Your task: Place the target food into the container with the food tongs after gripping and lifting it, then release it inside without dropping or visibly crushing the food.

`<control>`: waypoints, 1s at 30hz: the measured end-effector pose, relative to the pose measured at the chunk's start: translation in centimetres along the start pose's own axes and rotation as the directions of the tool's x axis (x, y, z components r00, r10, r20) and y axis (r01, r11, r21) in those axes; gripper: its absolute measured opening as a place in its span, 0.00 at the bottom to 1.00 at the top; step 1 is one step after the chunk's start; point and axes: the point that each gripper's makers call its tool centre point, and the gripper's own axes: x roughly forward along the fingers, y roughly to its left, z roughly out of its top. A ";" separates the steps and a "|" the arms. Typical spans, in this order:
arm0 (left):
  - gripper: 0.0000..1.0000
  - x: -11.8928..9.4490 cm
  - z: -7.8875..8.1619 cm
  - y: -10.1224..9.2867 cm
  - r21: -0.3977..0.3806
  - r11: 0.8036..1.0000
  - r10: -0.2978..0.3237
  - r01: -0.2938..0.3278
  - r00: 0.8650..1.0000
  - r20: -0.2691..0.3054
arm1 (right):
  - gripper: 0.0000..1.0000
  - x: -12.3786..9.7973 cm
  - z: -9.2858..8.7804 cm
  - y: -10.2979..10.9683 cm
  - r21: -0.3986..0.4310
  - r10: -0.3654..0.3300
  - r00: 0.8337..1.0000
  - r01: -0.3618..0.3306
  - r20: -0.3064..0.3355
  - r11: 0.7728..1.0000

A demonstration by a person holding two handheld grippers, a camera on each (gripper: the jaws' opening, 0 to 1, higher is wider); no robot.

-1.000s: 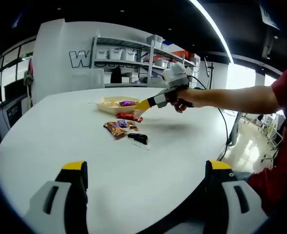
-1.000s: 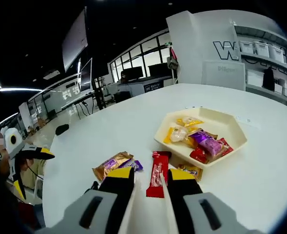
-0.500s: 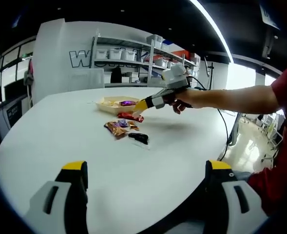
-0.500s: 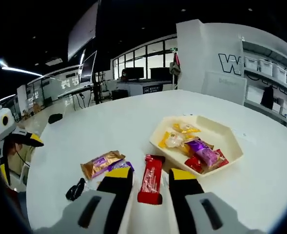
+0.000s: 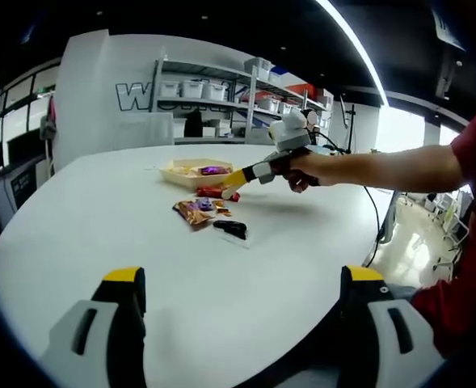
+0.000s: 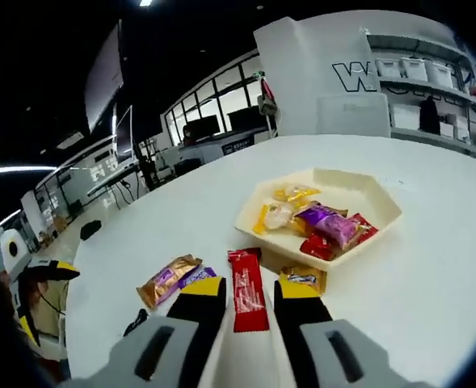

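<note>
The right claw [image 6: 249, 293] is straddling one red bar [image 6: 246, 278] on the table [image 6: 431, 291], grip unconfirmed; the tray [image 6: 379, 212] is sitting at 1 o'clock. The left claw [image 5: 242, 284] is hanging released; three more wrappers are lying loose.

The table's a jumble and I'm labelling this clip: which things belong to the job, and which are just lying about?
Part of the job:
- red snack bar, between the right hand-held gripper's jaws
- cream tray, already holding wrapped sweets

Lying about:
- gold wrapped snack and purple wrapped snack
- small gold packet
- black object
- left hand-held gripper, open and idle
</note>
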 end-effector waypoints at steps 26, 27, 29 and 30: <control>0.99 0.6 0.2 -0.6 0.005 1.000 -0.020 0.020 1.000 0.004 | 0.19 -3.6 6.7 -0.1 0.073 0.006 0.987 -0.018 0.163 0.997; 0.99 0.6 0.2 -0.5 0.005 1.000 -0.020 0.020 1.000 0.004 | 0.19 -3.6 7.0 -0.1 0.073 0.004 0.986 -0.016 0.168 0.997; 0.99 0.5 0.3 -0.4 0.003 1.000 -0.018 0.018 1.000 0.007 | 0.19 -3.9 8.6 -0.4 0.071 -0.007 0.981 -0.007 0.194 0.997; 0.99 0.5 0.4 -0.3 0.001 1.000 -0.015 0.015 1.000 0.010 | 0.19 -4.1 9.5 -0.4 0.065 -0.008 0.979 -0.005 0.206 0.998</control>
